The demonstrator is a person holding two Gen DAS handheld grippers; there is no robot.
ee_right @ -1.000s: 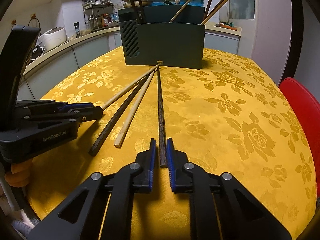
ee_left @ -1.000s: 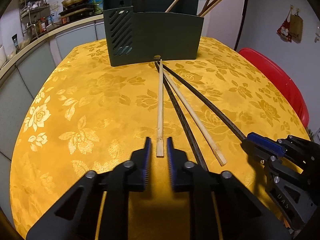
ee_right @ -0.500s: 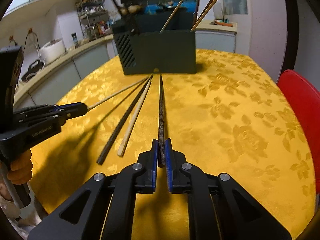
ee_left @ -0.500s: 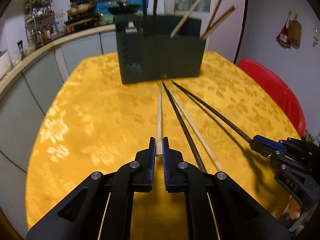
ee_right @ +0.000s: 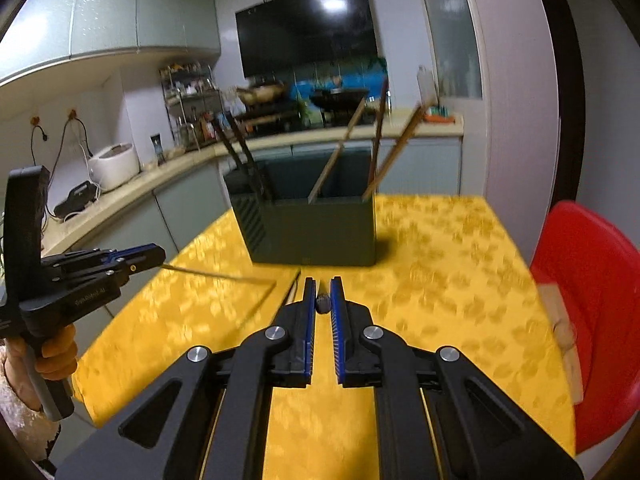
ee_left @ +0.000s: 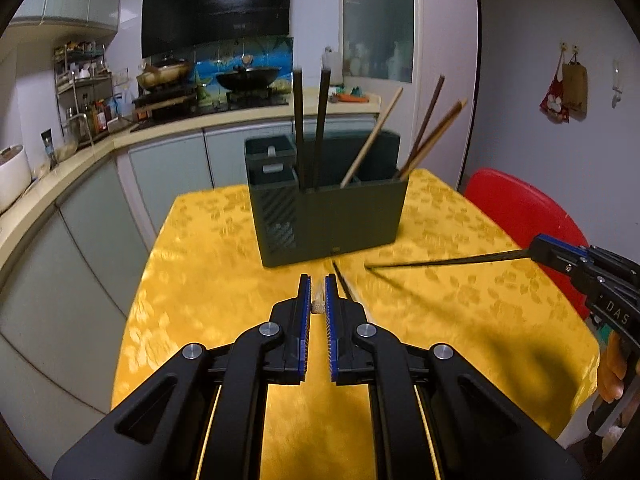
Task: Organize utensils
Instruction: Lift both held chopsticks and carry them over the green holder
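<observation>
Table under a yellow floral cloth (ee_left: 224, 272), kitchen counter and cabinets behind it, a red chair (ee_left: 524, 216) at its right edge. Dark green utensil holder (ee_left: 344, 216) stands upright toward the far end of the table; also seen from the right wrist (ee_right: 316, 232). Its compartments carry two dark chopsticks (ee_left: 310, 128) standing near vertical on the left side, one pale wooden stick leaning right in the middle, and a brown pair leaning right at the far right end. Left gripper (ee_left: 319, 300): jaws pressed in on the butt end of a light wooden chopstick (ee_left: 318, 307), stick running forward along the fingers toward the holder, lifted off the cloth; from the right wrist the same stick (ee_right: 224, 275) juts out level from the left gripper (ee_right: 154, 255), blurred, shadow below it on the cloth. Right gripper (ee_right: 323, 298): jaws pinching the end of a black chopstick (ee_right: 323, 305); from the left wrist that stick (ee_left: 440, 261) reaches out from the right gripper (ee_left: 538, 249) in the air above the cloth, pointing left, tip short of the holder. One dark chopstick (ee_left: 344, 285) lies on the cloth just right of the left fingers, near the holder's foot; a pale stick beside it is mostly hidden and blurred.
</observation>
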